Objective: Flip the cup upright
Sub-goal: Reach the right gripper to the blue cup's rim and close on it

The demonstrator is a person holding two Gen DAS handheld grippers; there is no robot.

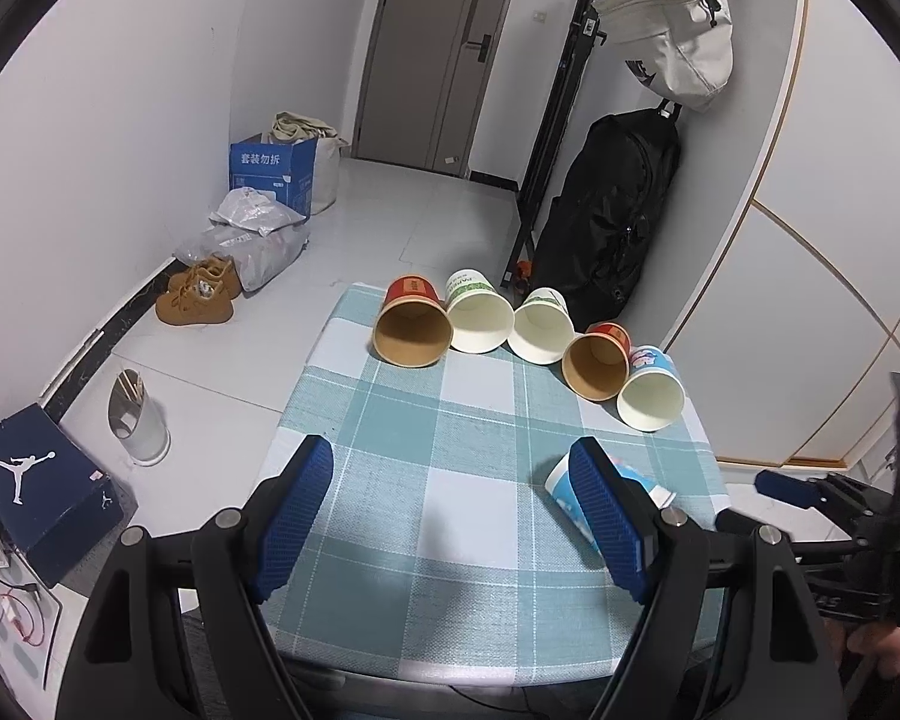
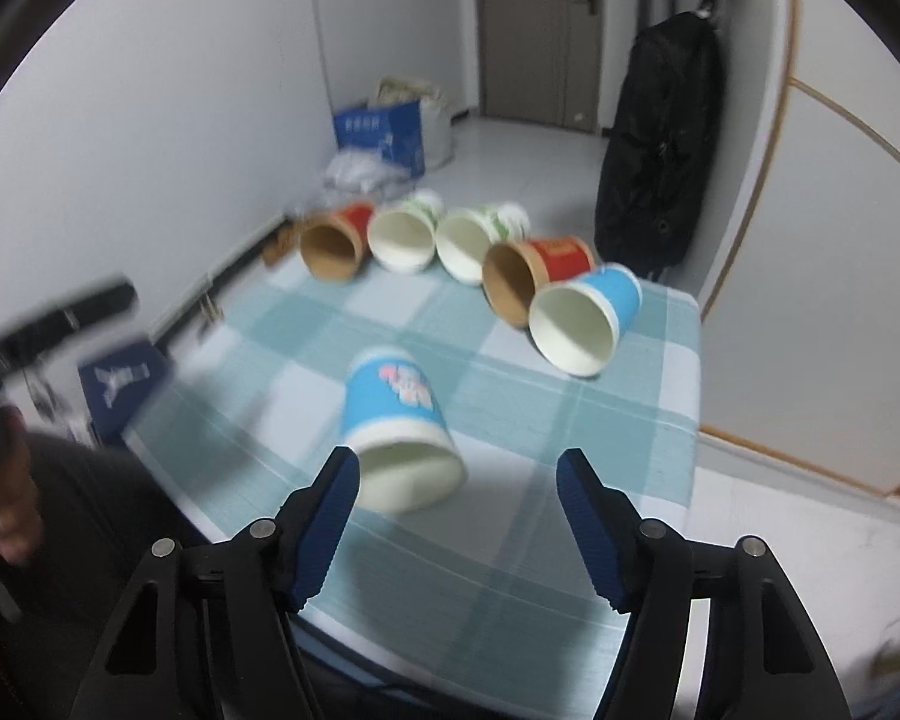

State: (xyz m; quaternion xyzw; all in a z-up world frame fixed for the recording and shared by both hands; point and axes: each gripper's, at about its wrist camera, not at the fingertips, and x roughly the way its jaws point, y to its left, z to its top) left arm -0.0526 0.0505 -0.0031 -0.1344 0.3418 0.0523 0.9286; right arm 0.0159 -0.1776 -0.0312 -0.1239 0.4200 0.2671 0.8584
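Blue cup [image 2: 399, 420]: lies on its side on the checked cloth, low and centre in the right wrist view, open mouth turned toward the camera; motion blur is noted here.
Blue cup, left wrist view [image 1: 561, 489]: seen at lower right of the frame, partly hidden behind the left gripper's right finger.
Right gripper [image 2: 459, 480]: jaws are spread wide; nothing is held. The left fingertip [image 2: 345, 468] is seen just beside the cup's rim; contact cannot be confirmed.
Left gripper [image 1: 450, 474]: jaws are spread wide, nothing is held, and bare cloth is seen between them.
Checked cloth [image 1: 462, 420]: teal and white, spread over the table, occupying the frame centre.
Row of cups: five cups are laid on their sides along the far edge of the cloth, mouths facing the camera.
Row order, left to right: red cup [image 1: 411, 321], green-print cup [image 1: 480, 312], second green-print cup [image 1: 540, 324], second red cup [image 1: 597, 360], second blue cup [image 1: 651, 390].
Black bag [image 1: 612, 210]: stood against the wall, right of centre.
Shoe box [image 1: 42, 492]: dark blue, on the floor at lower left.
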